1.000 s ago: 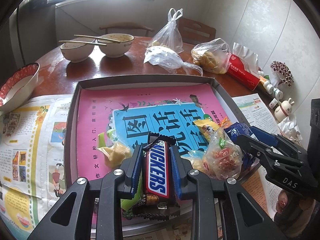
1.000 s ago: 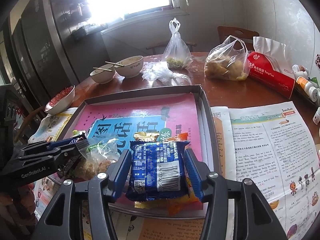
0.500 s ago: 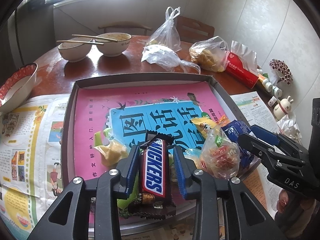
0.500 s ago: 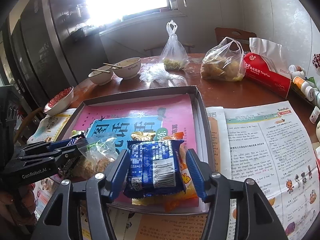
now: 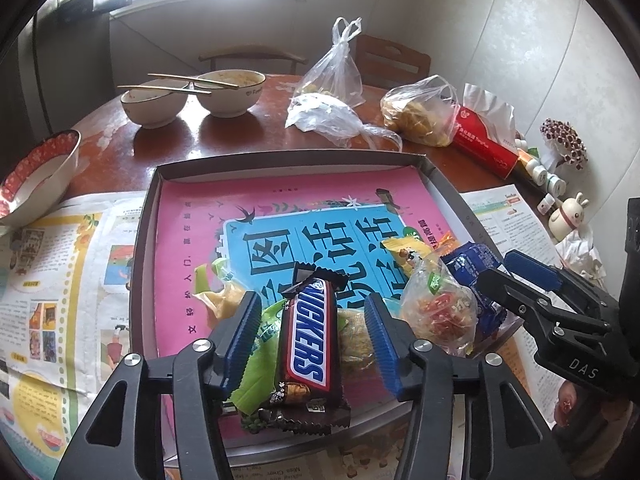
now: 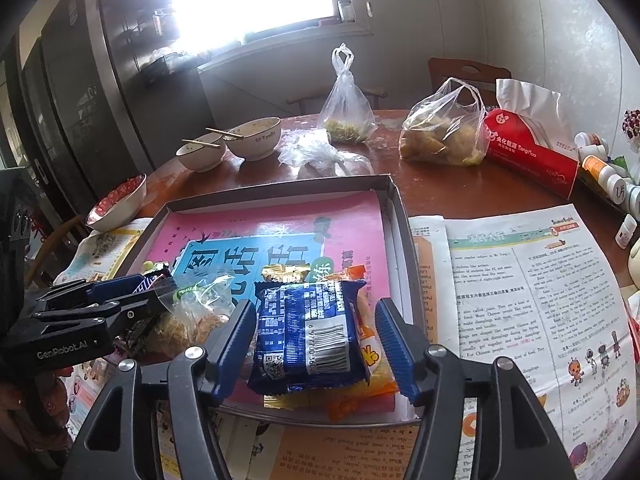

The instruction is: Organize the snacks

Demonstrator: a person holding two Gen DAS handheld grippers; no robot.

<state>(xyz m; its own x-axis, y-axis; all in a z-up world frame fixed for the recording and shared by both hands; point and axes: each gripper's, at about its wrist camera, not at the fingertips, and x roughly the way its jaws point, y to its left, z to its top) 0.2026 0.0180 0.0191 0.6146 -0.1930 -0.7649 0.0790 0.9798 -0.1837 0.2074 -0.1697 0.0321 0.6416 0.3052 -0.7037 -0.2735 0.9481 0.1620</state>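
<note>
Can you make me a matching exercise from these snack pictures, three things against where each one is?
Things:
1. Snickers bar
2. blue packet
3. red tissue pack

Places:
A. between the right gripper's open jaws
B. on the bare table, beyond the tray
C. between the left gripper's open jaws

Pairs: 1-C, 2-A, 3-B

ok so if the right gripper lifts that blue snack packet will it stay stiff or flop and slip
The blue snack packet looks puffy and crinkled, so it would probably give under the pads rather than stay stiff. Its glossy wrapper may slip. It lies on an orange packet, which might shift along with it.
</note>
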